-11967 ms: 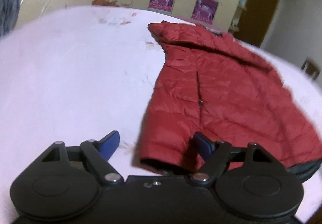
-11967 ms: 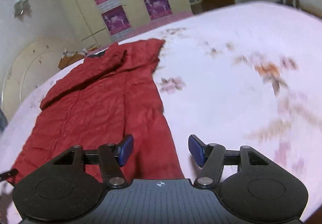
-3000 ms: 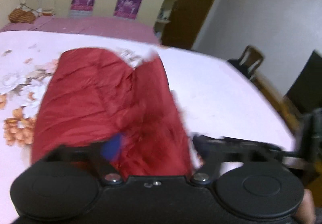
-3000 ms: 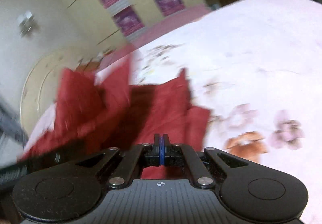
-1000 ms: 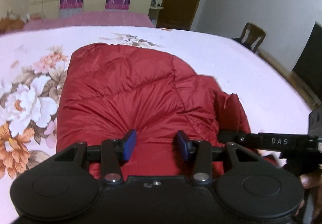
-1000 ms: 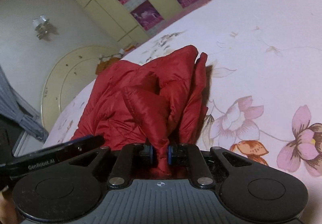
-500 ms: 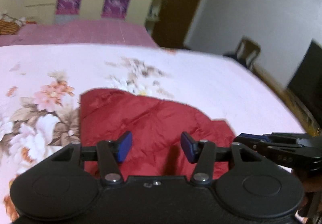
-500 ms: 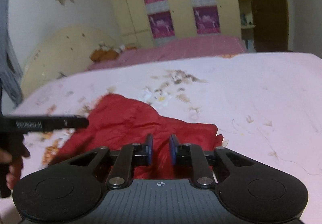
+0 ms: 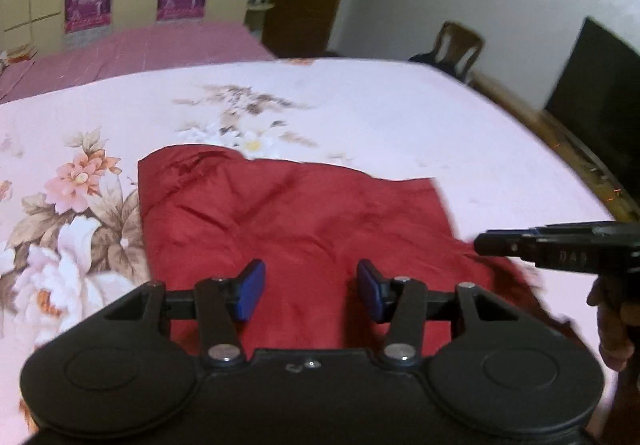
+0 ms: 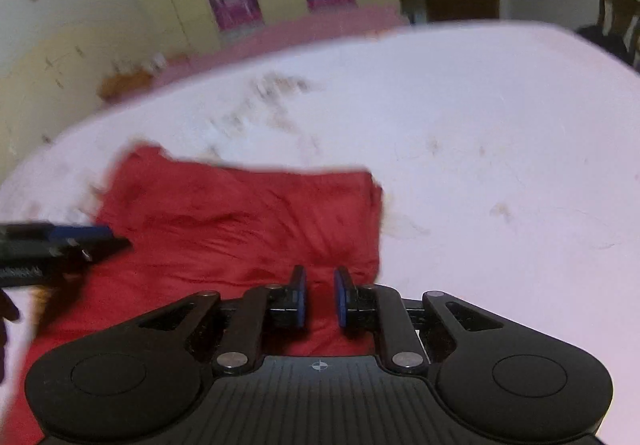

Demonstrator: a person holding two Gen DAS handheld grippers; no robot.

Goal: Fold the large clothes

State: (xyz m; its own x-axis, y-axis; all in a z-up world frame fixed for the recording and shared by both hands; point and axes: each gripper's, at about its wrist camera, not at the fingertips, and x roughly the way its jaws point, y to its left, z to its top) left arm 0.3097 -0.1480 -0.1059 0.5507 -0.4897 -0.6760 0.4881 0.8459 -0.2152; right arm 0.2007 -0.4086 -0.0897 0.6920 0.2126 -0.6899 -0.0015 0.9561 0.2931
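The left gripper (image 9: 310,289) hangs tilted down above the jacket (image 9: 304,221), its jaws, which just opened wider, apart and empty. The right gripper (image 10: 320,295) hangs likewise, jaws narrowly parted, gripping nothing, just beside it.

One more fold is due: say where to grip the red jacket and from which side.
Grip the jacket at its far right corner, coming in from the bare bedsheet on the right; that edge lies flat, straight and clear of both grippers.
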